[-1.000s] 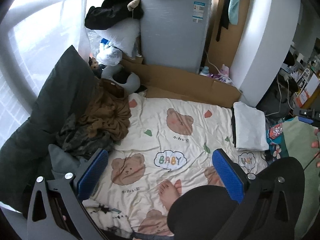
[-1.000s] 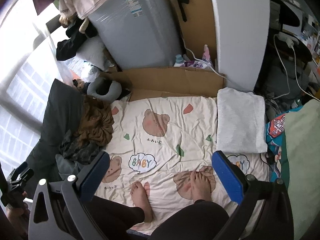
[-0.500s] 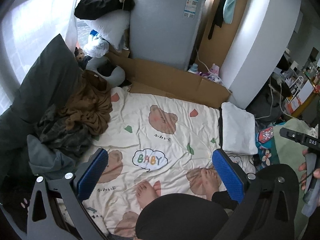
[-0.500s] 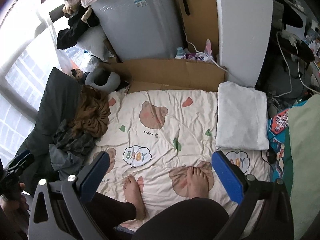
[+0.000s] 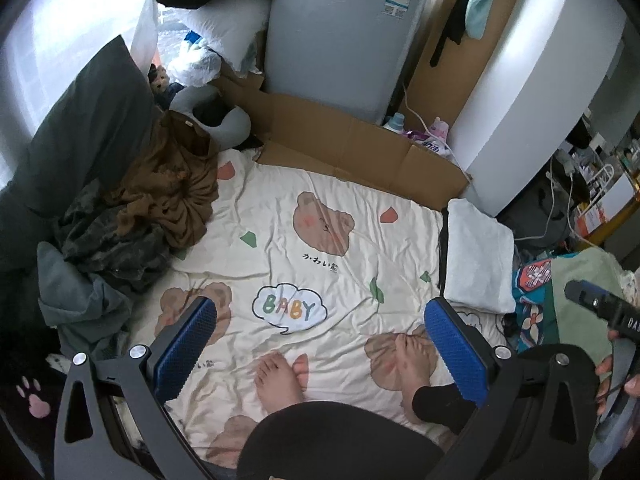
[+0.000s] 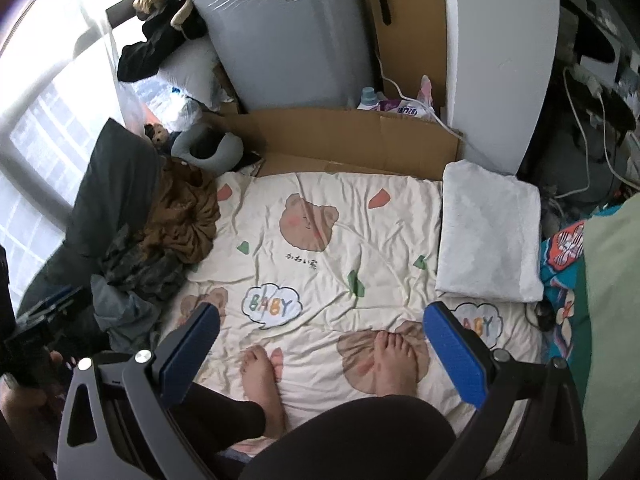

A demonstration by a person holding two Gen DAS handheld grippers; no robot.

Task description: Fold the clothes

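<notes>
- Clothes first: a crumpled brown fabric garment (image 5: 172, 196) tops a heap with a dark camouflage piece (image 5: 108, 240) and a grey-blue one (image 5: 76, 300), at the left edge of the cream bear-print bedsheet (image 5: 340, 264).
- A folded white towel-like cloth (image 6: 488, 236) lies at the sheet's right edge, well apart from the heap.
- Our left gripper (image 5: 320, 344) hangs above the bed, blue-padded fingers (image 5: 186, 344) spread wide, holding nothing.
- Our right gripper (image 6: 320, 344) hovers likewise, fingers (image 6: 454, 352) spread and empty.
- Two bare feet (image 6: 260, 372) rest on the sheet between them.
</notes>
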